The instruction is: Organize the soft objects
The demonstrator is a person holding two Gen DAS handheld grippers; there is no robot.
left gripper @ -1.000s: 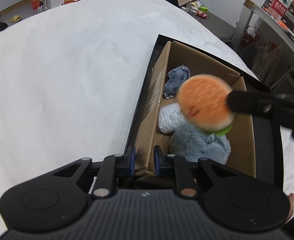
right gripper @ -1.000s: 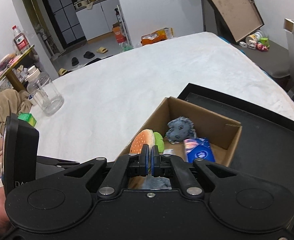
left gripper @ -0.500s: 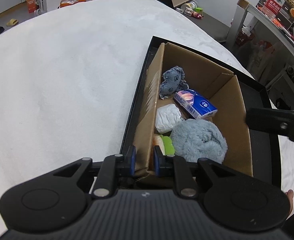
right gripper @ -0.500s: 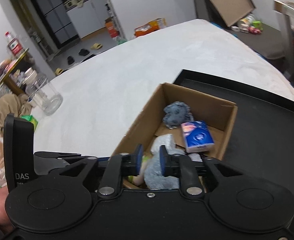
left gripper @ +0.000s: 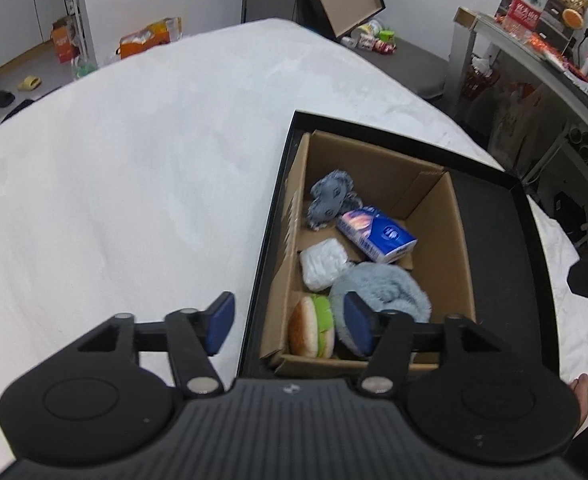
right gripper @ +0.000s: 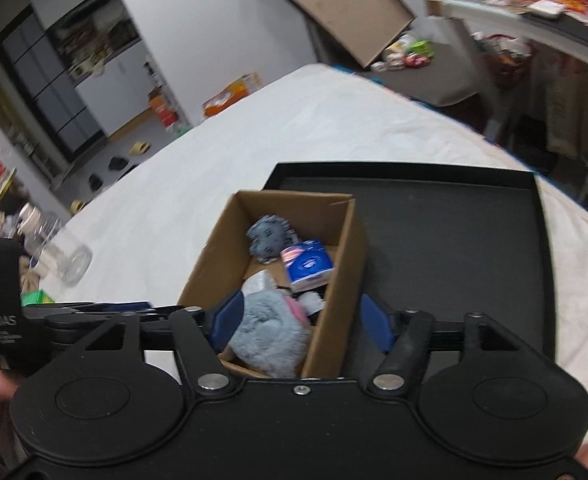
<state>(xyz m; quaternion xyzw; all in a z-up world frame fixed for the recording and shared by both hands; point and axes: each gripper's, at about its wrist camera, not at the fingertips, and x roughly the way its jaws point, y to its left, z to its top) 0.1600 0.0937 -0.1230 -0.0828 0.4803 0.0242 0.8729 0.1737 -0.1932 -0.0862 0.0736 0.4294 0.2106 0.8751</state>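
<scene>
Far left, white padded tabletop (left gripper: 134, 168), bare apart from a clear glass jar (right gripper: 64, 258) near its edge. Next, left gripper (left gripper: 290, 326) raised above the near left wall of a cardboard box (left gripper: 446, 240), blue pads spreading apart and clamping nothing, one pad hanging over the tabletop and the other over the box; a second ago pinched almost shut around that wall, so now letting go of it. Inside the box, left to right: plush burger (left gripper: 312, 332) standing on edge in the near left corner, a moment ago carried in mid-air above the box and now resting inside; white soft packet (left gripper: 322, 264) just beyond it; small grey plush (left gripper: 330, 200) at the far end; blue tissue pack (left gripper: 378, 234) beside that; large fluffy blue-grey plush (left gripper: 382, 296) filling the near right corner, touching the burger. Box seated in the left part of a shallow black tray (left gripper: 490, 248), remainder of the tray bare. Further right, right gripper (right gripper: 300, 320) drawn back to the near edge of the box, pads likewise widening with nothing pressed between them, though the box's right wall and the fluffy plush sit in the gap as seen from its camera; a second ago shut on the burger. Judged from this: burger delivered, box no longer steadied, no soft item visible outside the box, sorting probably close to finished
</scene>
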